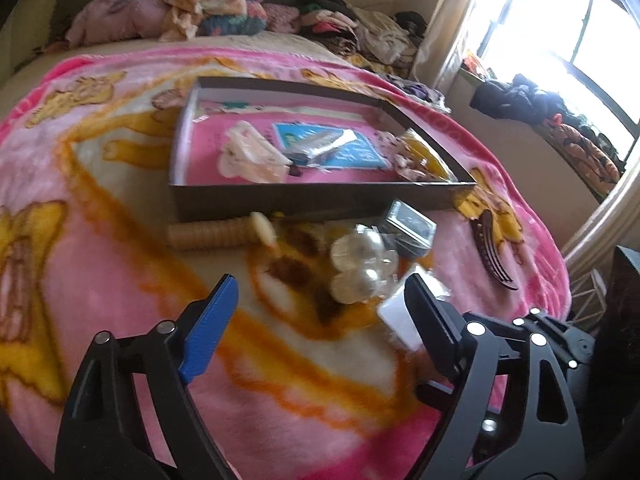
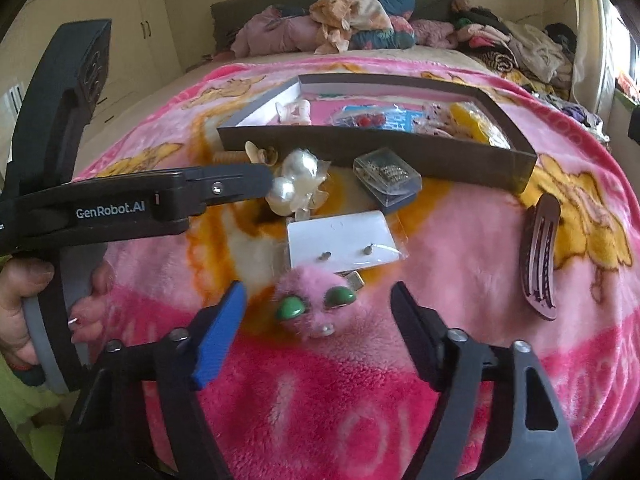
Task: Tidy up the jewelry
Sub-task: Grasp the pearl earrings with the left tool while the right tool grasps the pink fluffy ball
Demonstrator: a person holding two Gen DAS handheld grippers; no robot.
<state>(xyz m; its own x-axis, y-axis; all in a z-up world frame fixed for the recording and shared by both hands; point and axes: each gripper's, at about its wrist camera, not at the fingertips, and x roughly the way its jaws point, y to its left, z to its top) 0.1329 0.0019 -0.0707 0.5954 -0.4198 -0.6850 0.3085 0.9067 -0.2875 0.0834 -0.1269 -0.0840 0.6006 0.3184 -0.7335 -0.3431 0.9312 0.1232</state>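
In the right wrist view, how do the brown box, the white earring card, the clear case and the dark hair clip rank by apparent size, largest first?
1. Brown box, clearly largest.
2. White earring card.
3. Dark hair clip and clear case: they look alike in area, and the case lies farther away, so I leave them unranked.
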